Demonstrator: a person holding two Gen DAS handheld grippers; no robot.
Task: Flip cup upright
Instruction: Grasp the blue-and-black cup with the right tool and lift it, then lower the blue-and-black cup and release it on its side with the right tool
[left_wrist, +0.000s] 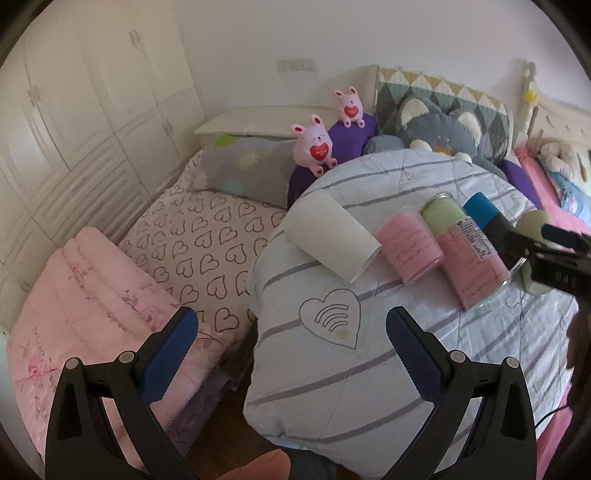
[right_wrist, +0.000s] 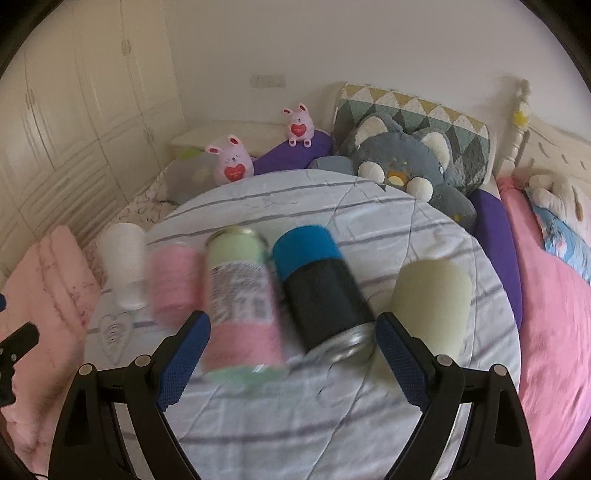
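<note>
Several cups and cans lie on their sides on a striped quilt (left_wrist: 332, 369). A white paper cup (left_wrist: 332, 236) lies at the left; it also shows in the right wrist view (right_wrist: 123, 266). Beside it lie a pink cup (left_wrist: 408, 245), a green and pink can (left_wrist: 465, 254), a blue and black can (right_wrist: 317, 284) and a pale green cup (right_wrist: 430, 302). My left gripper (left_wrist: 291, 354) is open and empty, short of the white cup. My right gripper (right_wrist: 293, 354) is open, just before the two cans, touching nothing.
The quilt (right_wrist: 295, 424) covers a round raised surface on a bed. A folded pink blanket (left_wrist: 85, 325) lies at the left. Two pink plush rabbits (left_wrist: 316, 147) and a grey plush bear (right_wrist: 406, 162) sit at the back. White wardrobes (left_wrist: 85, 110) stand at the left.
</note>
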